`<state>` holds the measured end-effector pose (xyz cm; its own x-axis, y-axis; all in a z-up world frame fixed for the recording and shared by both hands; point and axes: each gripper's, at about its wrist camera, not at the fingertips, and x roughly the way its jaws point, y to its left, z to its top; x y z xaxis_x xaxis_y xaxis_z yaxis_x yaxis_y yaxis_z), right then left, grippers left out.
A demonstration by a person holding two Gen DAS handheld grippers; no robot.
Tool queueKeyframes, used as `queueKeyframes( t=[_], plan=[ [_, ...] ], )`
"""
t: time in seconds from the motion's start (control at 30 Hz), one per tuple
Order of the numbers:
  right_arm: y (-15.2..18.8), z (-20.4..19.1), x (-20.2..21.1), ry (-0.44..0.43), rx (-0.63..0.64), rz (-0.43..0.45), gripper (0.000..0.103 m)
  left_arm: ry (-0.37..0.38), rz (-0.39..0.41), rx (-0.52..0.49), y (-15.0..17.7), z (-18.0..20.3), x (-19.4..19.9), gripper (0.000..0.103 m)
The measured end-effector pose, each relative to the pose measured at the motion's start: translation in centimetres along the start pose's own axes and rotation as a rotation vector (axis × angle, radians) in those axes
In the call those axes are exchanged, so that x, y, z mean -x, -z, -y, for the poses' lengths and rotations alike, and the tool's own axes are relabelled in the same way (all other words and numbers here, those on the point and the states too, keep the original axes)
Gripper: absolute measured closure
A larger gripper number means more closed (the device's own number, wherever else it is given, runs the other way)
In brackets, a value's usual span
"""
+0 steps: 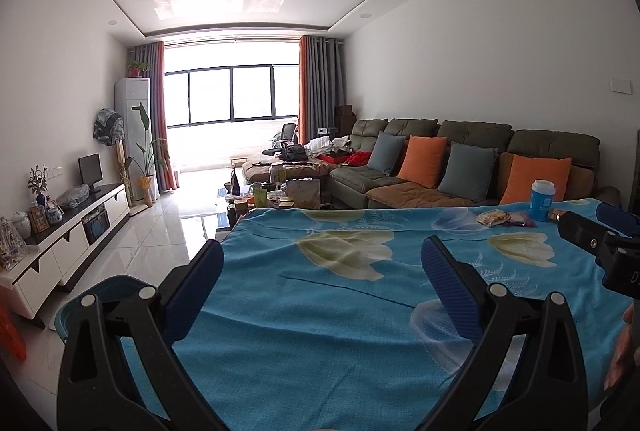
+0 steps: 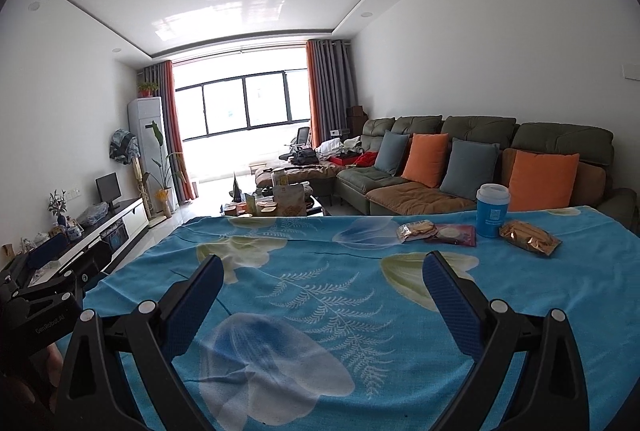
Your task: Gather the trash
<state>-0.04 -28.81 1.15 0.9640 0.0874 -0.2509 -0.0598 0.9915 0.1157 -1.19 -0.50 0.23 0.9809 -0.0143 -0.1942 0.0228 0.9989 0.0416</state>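
Two claws hover over a surface (image 2: pixel 320 271) draped in a blue cloth printed with pale flowers and fern fronds. The left claw (image 1: pixel 322 285) is spread wide, its blue-padded fingers (image 1: pixel 452 291) well apart with nothing between them, pointing across the cloth toward the sofa (image 1: pixel 460 159). The right claw (image 2: pixel 322 289) is likewise released and empty, its fingers (image 2: pixel 450 295) splayed above the fern print.

The trash lies together near the far right part of the surface. In the right wrist view a clear biscuit packet (image 2: pixel 416 231) sits just beside a purple wrapper (image 2: pixel 456 234), which it seems to touch, though the overlap is hard to judge at that range. A blue cup with a white lid (image 2: pixel 493 210) stands upright just behind them, and a crinkled golden snack bag (image 2: pixel 528 237) lies just to its right. All four are well apart from both claws.

From the left wrist view the same cluster appears at the far right, with part of the right claw's black body at the frame edge beside it. A blue bin (image 1: pixel 100 295) shows below the left edge of the surface, on the floor side.

Beyond stand a cluttered coffee table (image 2: pixel 276 205) and a bright window (image 2: pixel 240 107).
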Motion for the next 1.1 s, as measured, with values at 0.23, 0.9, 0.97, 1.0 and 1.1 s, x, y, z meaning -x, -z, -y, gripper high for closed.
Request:
queueKeyframes(
  t=[0.23, 0.9, 0.97, 1.0, 1.1],
  plan=[
    [-0.02, 0.42, 0.21, 0.020, -0.004, 0.004, 0.007, 0.004, 0.010, -0.003, -0.14, 0.58, -0.26, 0.006],
    [-0.07, 0.74, 0.33, 0.036, -0.009, 0.001, 0.007, 0.015, 0.021, -0.002, -0.34, 0.69, -0.77, 0.006],
    [-0.07, 0.75, 0.38, 0.037, -0.008, 0.002, 0.007, 0.019, 0.019, 0.000, -0.36, 0.65, -0.74, 0.006],
    [-0.07, 0.75, 0.34, 0.037, -0.008, 0.000, 0.007, 0.018, 0.019, 0.000, -0.41, 0.65, -0.76, 0.006],
    [-0.11, 0.73, 0.50, 0.039, -0.008, 0.001, 0.007, 0.019, 0.019, -0.002, -0.54, 0.76, -0.85, 0.006]
  ],
)
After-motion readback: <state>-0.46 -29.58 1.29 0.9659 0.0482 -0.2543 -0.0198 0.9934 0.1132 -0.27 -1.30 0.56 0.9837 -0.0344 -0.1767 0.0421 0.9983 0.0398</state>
